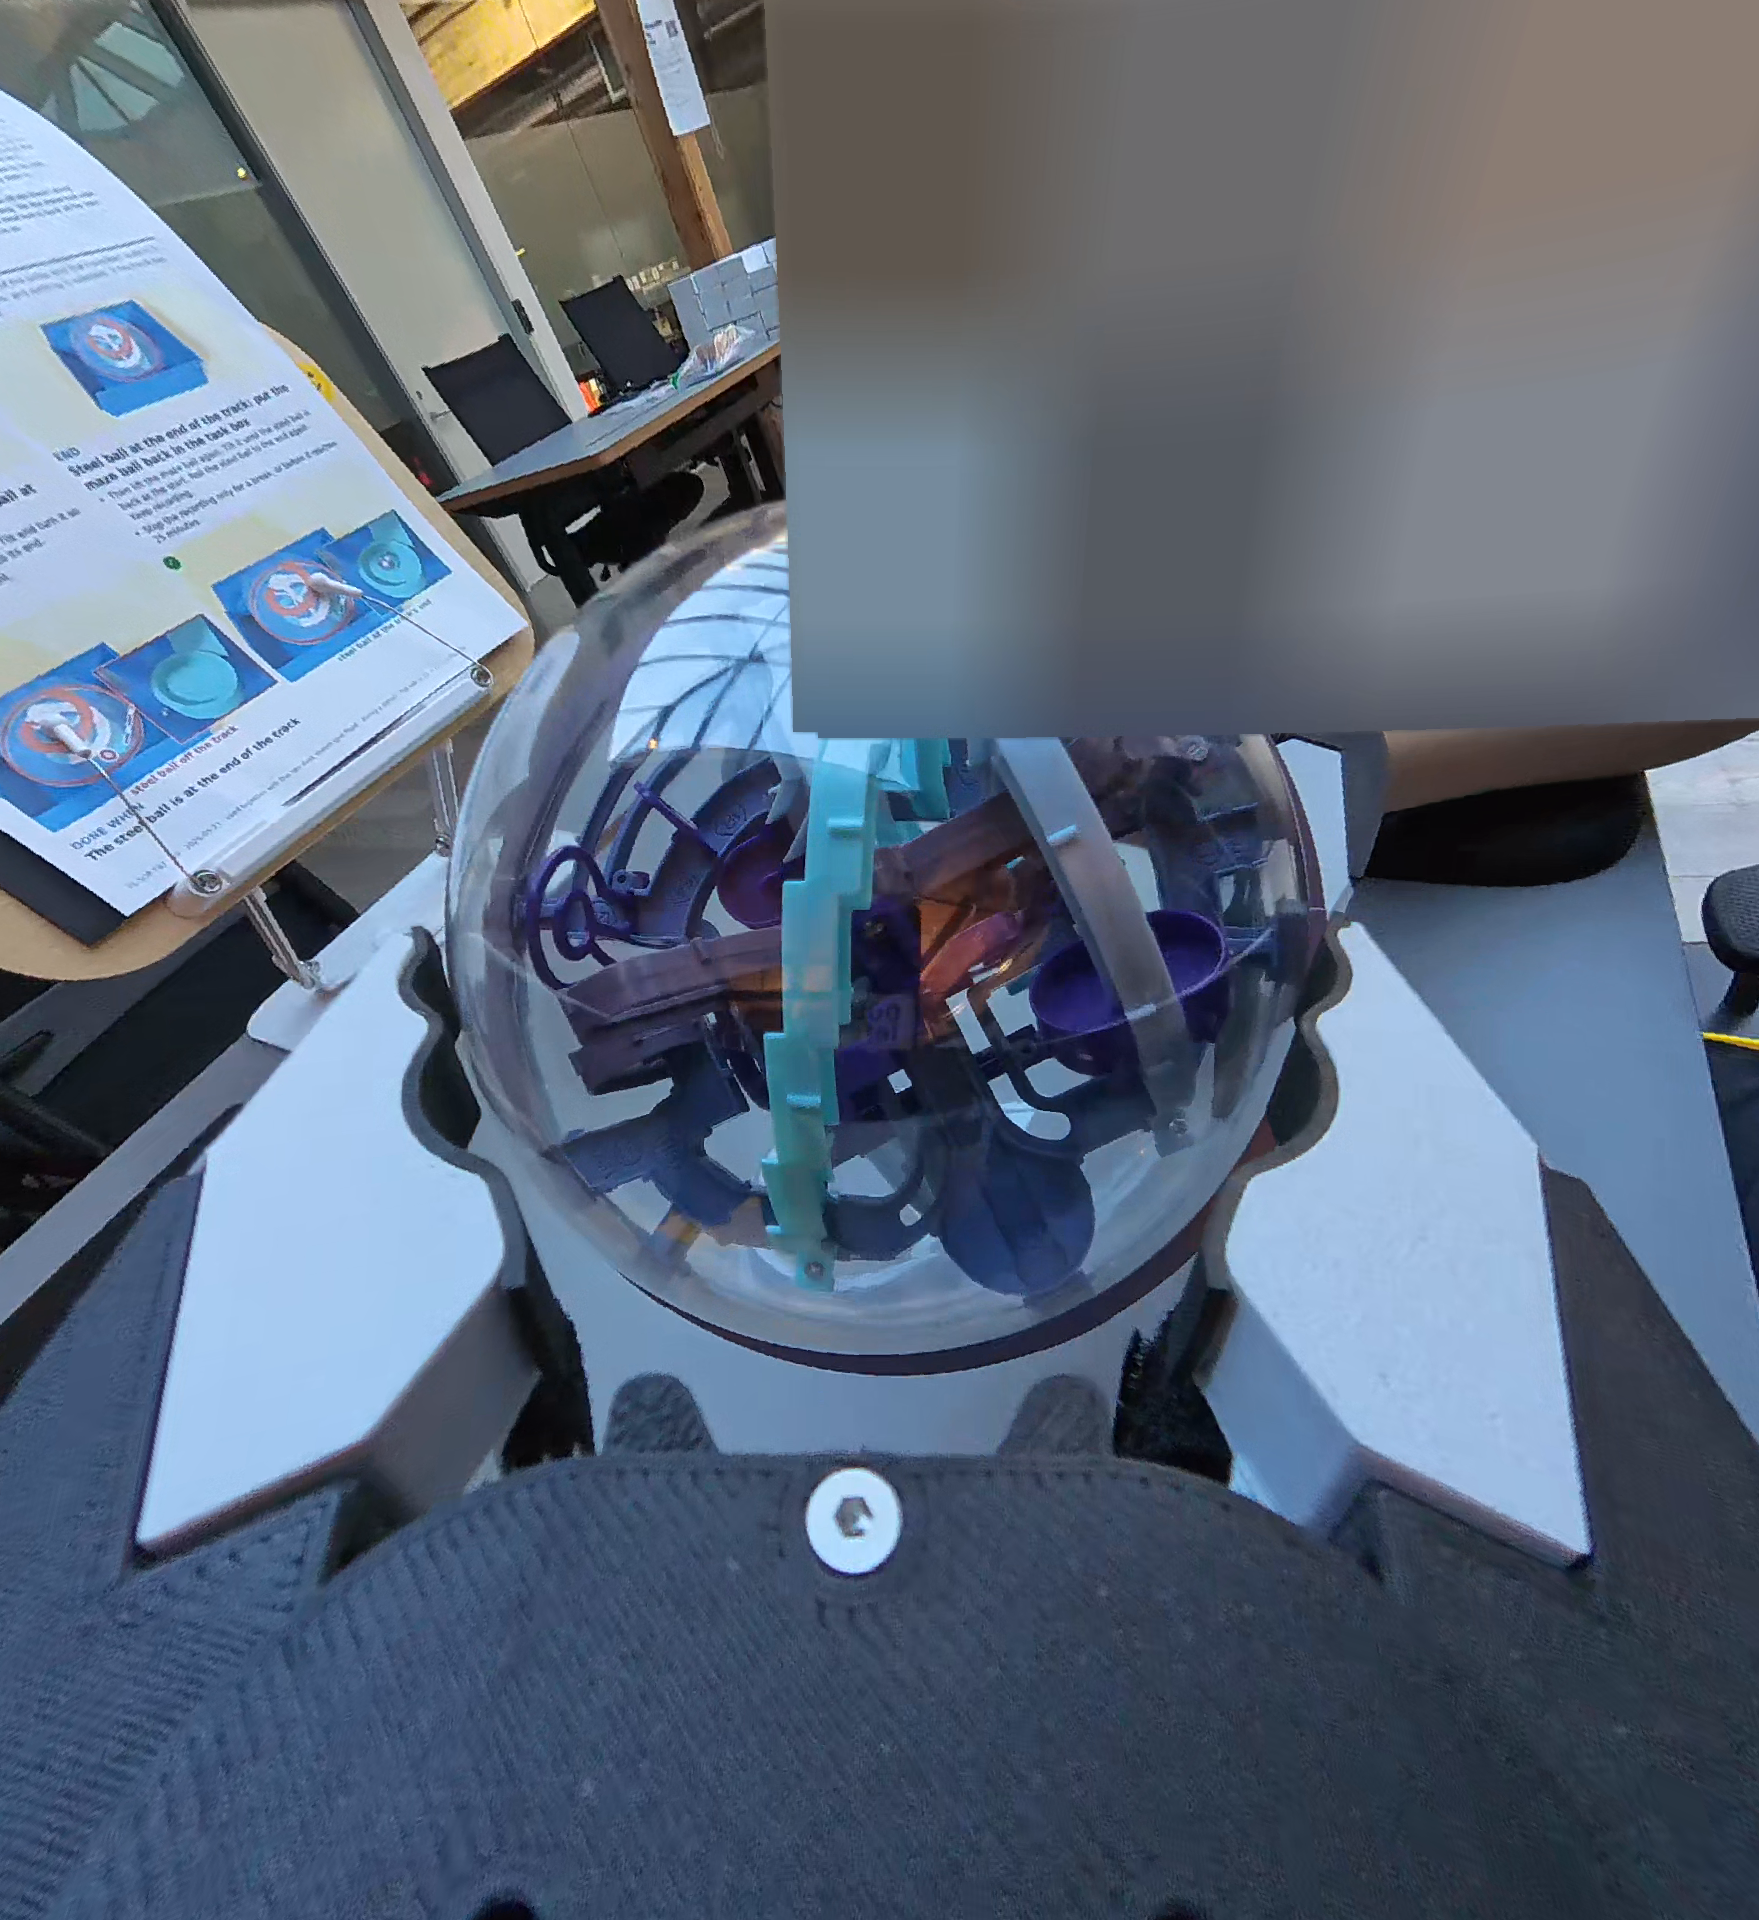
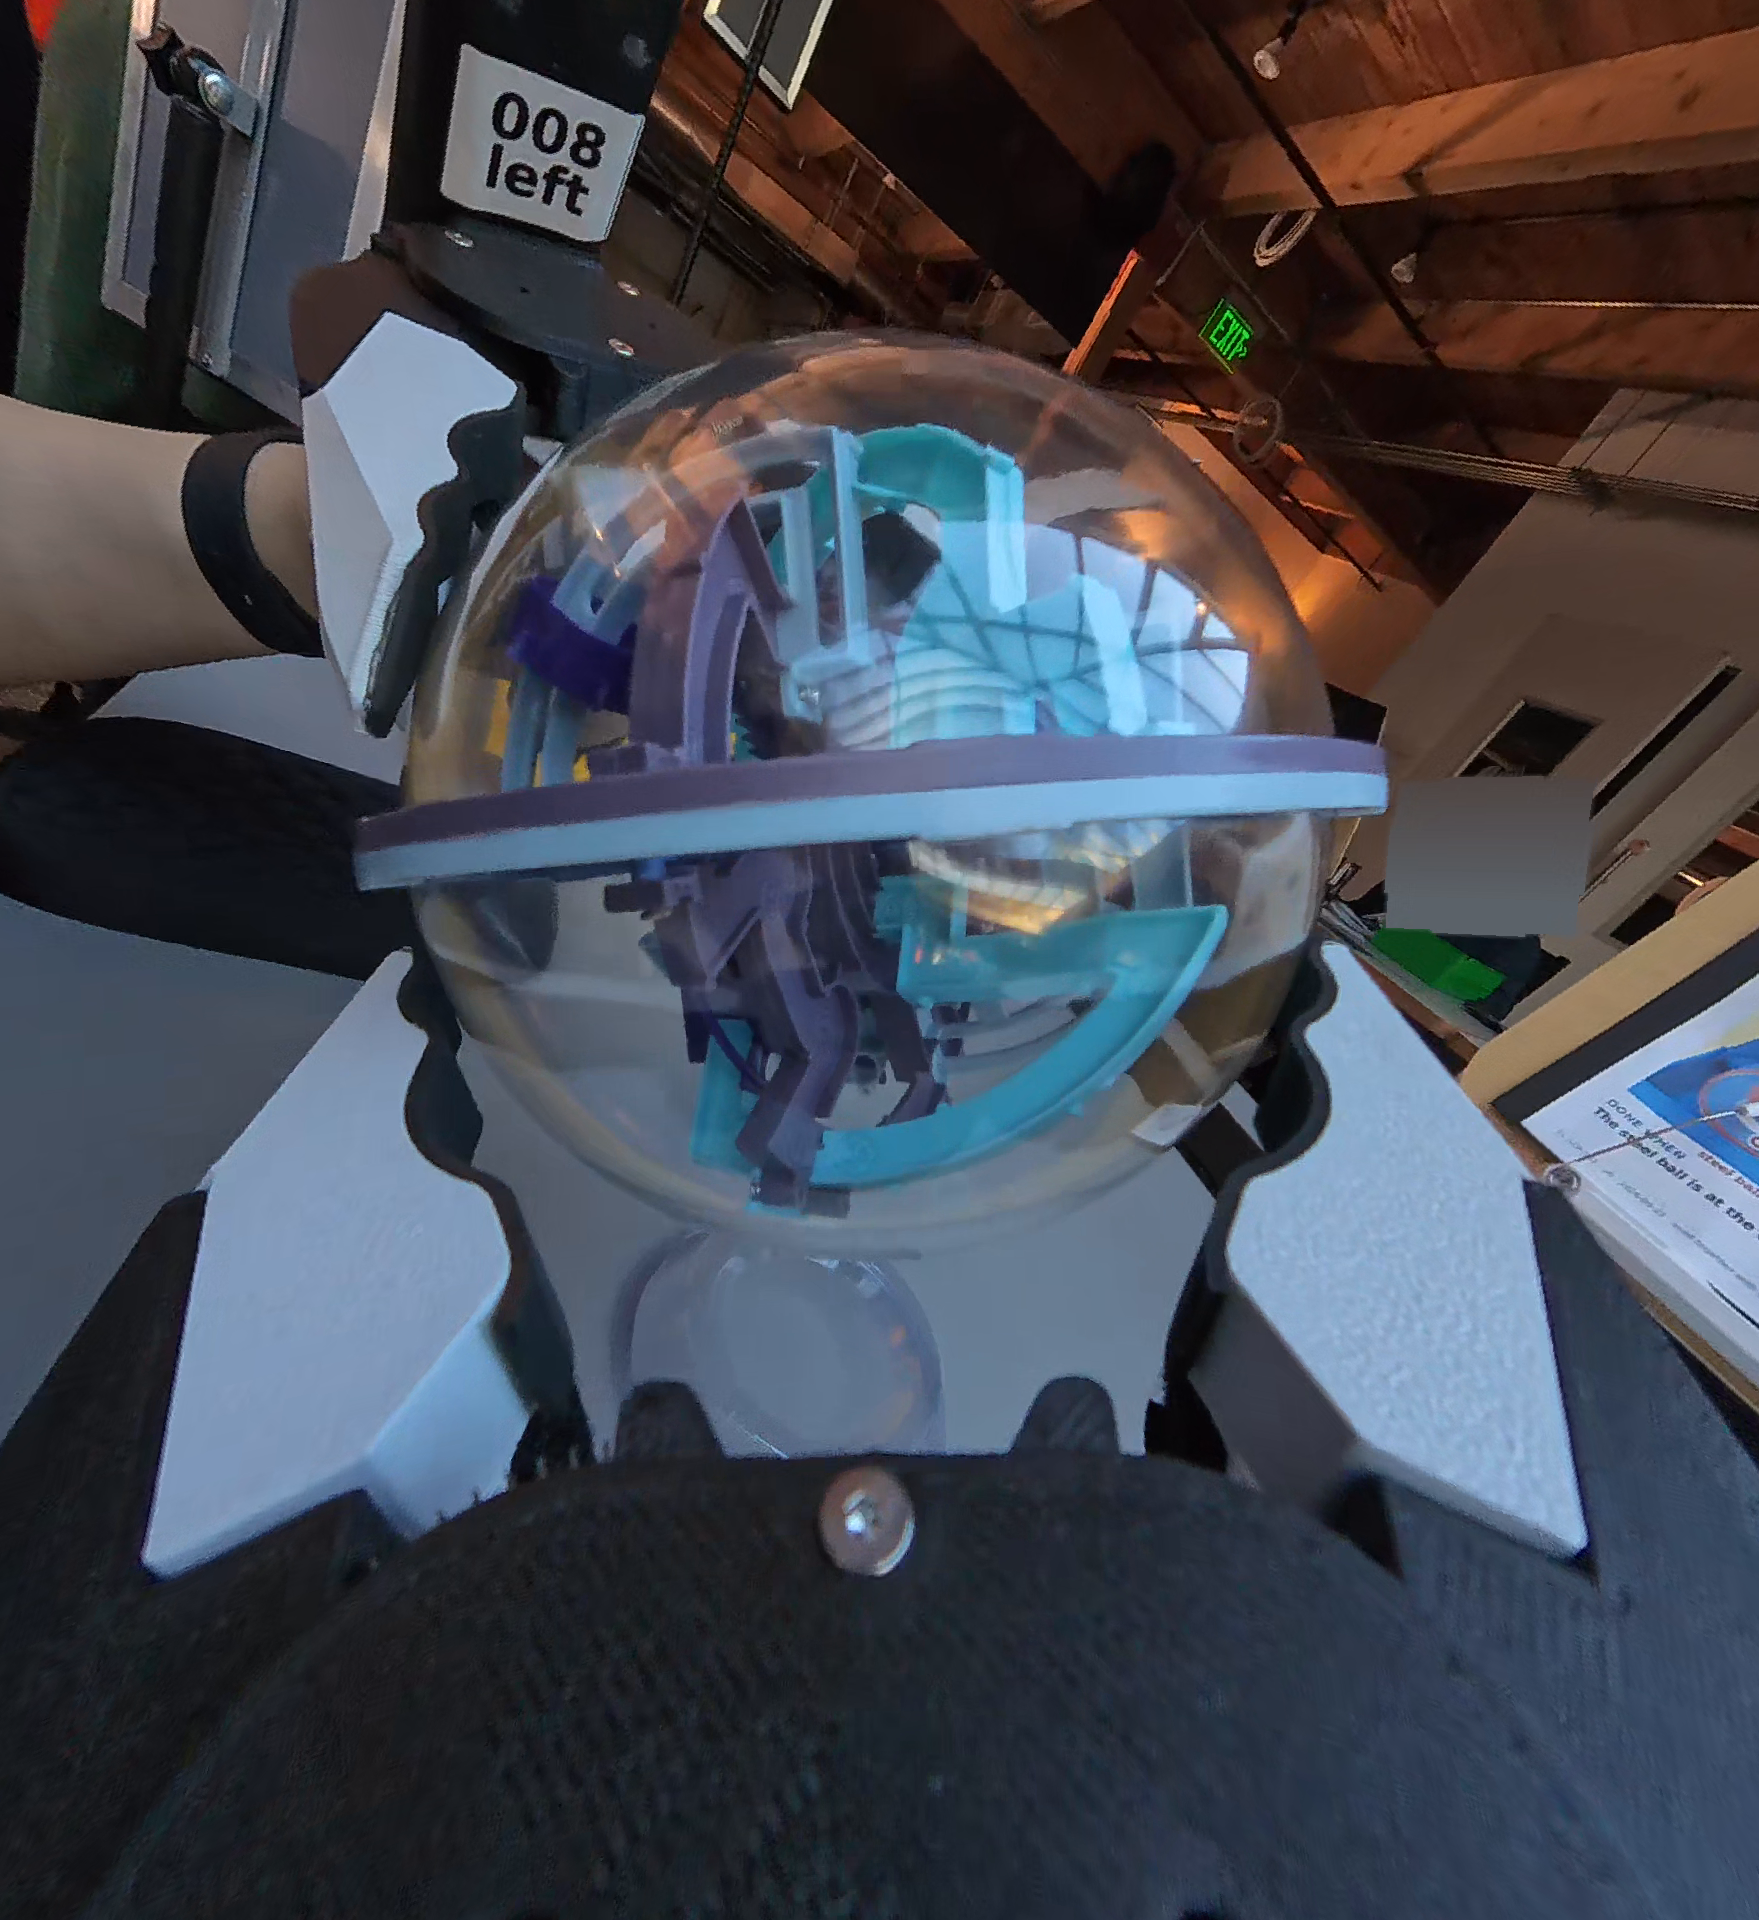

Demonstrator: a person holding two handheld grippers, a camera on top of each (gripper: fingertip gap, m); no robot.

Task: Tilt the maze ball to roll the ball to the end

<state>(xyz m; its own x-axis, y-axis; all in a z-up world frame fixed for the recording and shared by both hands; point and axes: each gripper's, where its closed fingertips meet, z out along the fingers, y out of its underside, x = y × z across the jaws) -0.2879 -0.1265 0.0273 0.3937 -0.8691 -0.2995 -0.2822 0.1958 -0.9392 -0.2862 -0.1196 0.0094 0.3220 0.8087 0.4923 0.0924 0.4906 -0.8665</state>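
Note:
The maze ball (image 1: 958,935) is a clear plastic sphere with purple, teal and grey tracks inside and a purple-and-grey band around its middle (image 2: 958,800). My left gripper (image 1: 875,1018) is shut on it, white fingers (image 1: 335,1195) pressing either side. My right gripper (image 2: 864,1039) is also shut on the maze ball (image 2: 854,644), from another side. The left gripper's finger (image 2: 376,540) shows against the sphere's upper left in the right wrist view. The ball is held up in the air. I cannot make out the small steel ball among the tracks.
An instruction sheet on a wooden stand (image 1: 179,582) stands left of the ball; it also shows in the right wrist view (image 2: 1706,1164). A person's arm with a black wrist strap (image 2: 127,540) is behind. Desks and black chairs (image 1: 626,436) stand farther back.

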